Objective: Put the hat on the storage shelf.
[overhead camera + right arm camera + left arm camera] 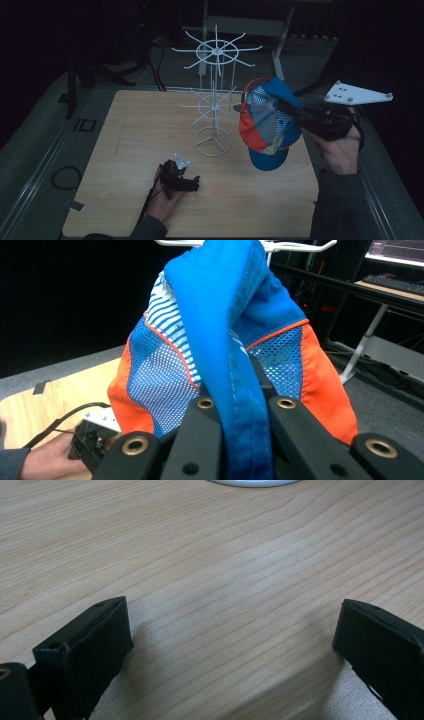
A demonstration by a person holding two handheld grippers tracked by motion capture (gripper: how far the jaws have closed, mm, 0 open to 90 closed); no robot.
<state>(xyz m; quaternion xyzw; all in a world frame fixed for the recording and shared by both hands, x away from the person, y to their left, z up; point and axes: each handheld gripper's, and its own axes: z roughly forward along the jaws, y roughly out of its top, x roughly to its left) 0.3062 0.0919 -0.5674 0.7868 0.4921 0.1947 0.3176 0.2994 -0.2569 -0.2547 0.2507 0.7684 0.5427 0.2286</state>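
A blue, orange and white mesh cap [267, 125] hangs in the air right of a white wire display rack [215, 95] that stands mid-table. My right gripper [292, 116] is shut on the cap's blue fabric; in the right gripper view the cap [225, 340] is pinched between the two black jaws of this gripper [242, 405]. My left gripper [187, 184] rests low on the wooden table [130, 140] in front of the rack. In the left gripper view that gripper [232, 630] stands open with bare wood between its jaws.
The rack's round base [213, 141] sits just beyond the left gripper, its rim [252, 482] at the top of the left gripper view. Rack hooks [240, 49] spread out near the cap. Dark floor, cables [65, 177] and table legs [282, 40] surround the table.
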